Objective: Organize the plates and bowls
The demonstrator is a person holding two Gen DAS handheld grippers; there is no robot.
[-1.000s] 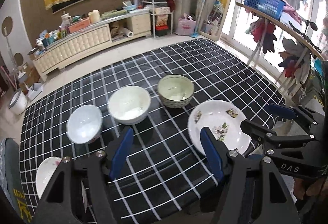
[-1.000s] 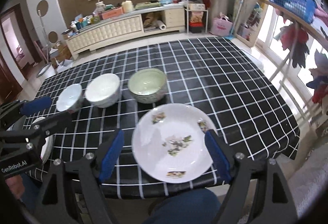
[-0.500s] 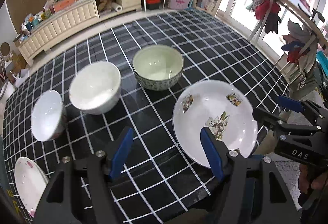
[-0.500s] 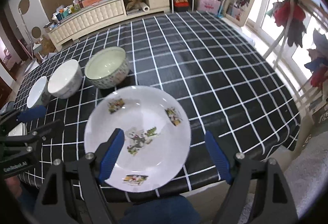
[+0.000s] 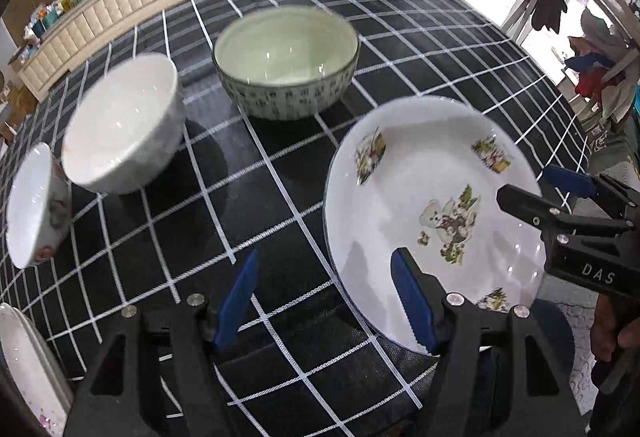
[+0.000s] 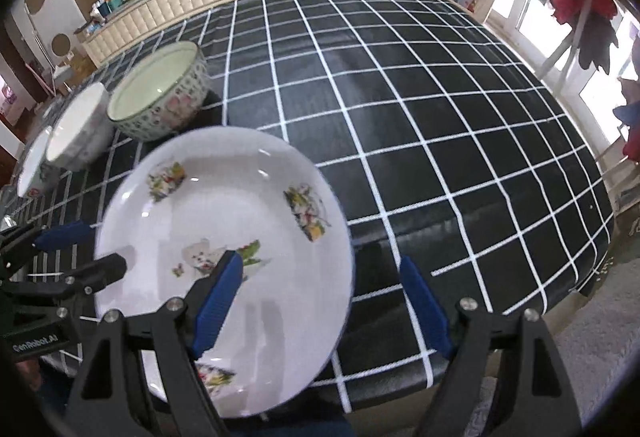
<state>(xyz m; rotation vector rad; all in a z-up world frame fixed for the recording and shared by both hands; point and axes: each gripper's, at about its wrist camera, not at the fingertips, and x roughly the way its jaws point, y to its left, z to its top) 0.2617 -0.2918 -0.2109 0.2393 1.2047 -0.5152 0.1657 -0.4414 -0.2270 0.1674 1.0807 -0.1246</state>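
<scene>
Both grippers lower, nearer floral plate [image 6: 240, 205]

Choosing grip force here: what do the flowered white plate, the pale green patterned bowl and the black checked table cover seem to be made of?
Flowered white plate: likely glazed ceramic; glossy highlights, printed decals, though melamine can't be excluded.
Pale green patterned bowl: glazed ceramic by its look; shiny inside, thick rim.
Black checked table cover: probably wipeable vinyl or oilcloth; soft sheen, drapes over the edge.
</scene>
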